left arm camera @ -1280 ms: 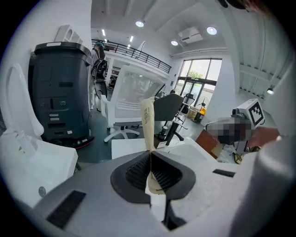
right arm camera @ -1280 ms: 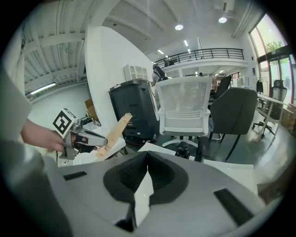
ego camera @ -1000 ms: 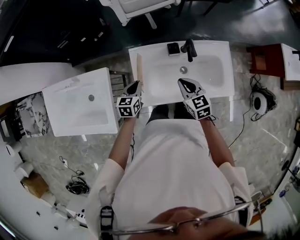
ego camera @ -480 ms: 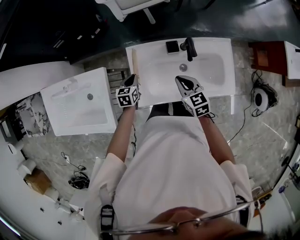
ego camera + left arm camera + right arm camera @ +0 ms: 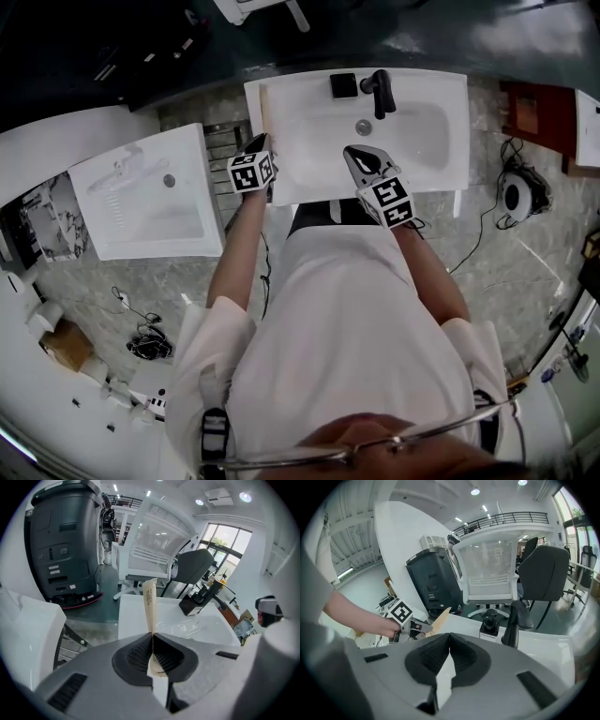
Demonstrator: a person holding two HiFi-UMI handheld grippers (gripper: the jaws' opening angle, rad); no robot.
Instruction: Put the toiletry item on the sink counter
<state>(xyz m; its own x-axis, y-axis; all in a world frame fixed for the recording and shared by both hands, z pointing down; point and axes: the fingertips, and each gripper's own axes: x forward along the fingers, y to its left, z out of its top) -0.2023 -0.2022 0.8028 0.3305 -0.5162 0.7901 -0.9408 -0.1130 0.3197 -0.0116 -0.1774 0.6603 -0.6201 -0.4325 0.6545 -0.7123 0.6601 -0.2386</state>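
A thin, flat cream-coloured toiletry item (image 5: 150, 604) stands up from between the pads of my left gripper (image 5: 152, 639), which is shut on it. In the head view the left gripper (image 5: 262, 143) hangs over the left rim of the white sink (image 5: 441, 89). The right gripper view shows the same item (image 5: 439, 617) as a tan strip sticking out of that gripper toward the sink's left counter. My right gripper (image 5: 358, 156) is over the front of the basin; its jaws (image 5: 449, 639) are shut with nothing in them.
A black faucet (image 5: 380, 92) and a small black box (image 5: 344, 84) stand at the back of the sink. A second white basin (image 5: 141, 202) sits to the left. A white chair (image 5: 157, 545) and a dark machine (image 5: 63, 541) stand behind the sink.
Both grippers have moved farther over the sink. The left one has gone down toward the sink's left rim with the item still in it.
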